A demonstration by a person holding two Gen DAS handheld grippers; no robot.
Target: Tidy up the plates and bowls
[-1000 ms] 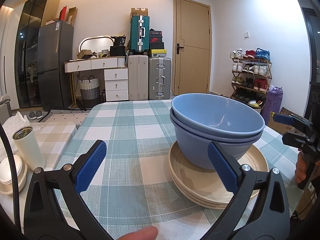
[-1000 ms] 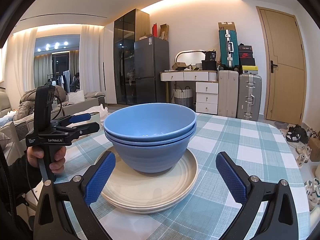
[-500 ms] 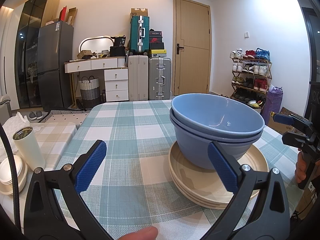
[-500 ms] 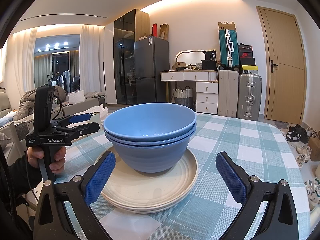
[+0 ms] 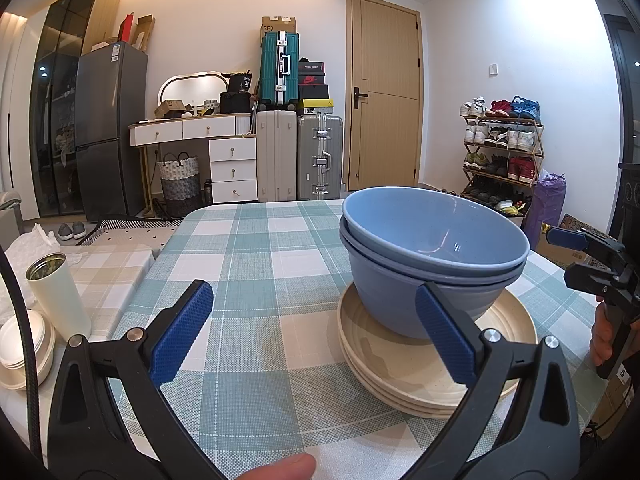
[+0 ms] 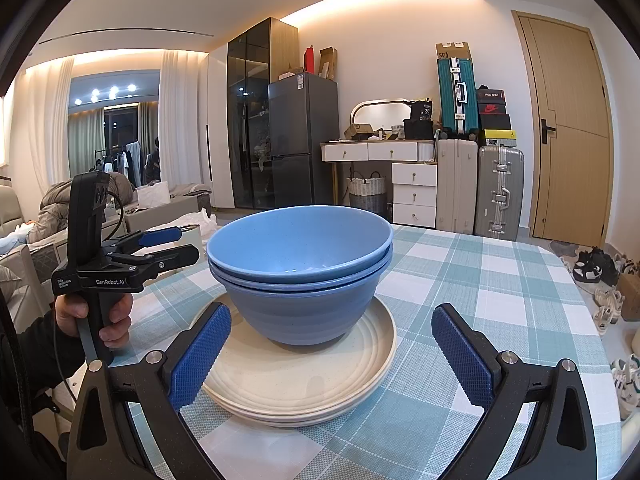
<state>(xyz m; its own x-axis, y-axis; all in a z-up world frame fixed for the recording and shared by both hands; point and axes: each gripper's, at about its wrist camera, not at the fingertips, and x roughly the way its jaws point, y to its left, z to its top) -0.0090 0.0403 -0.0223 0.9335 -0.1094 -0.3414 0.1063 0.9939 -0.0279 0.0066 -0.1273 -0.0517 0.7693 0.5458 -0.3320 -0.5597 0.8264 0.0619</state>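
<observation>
Seemingly the sorting is done: two blue bowls sit nested on the stacked cream plates at the table's right side. Both the left gripper and right gripper hang spread wide, grasping nothing. A white tumbler stands far left, nothing blocking

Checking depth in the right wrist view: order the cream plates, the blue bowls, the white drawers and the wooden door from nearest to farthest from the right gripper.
From the right gripper:
1. Cream plates, just ahead, between its fingers.
2. Blue bowls, stacked on the plates, centre.
3. White drawers, past the table's far edge.
4. Wooden door, far right; roughly level with the drawers, so that ranking is uncertain.
</observation>
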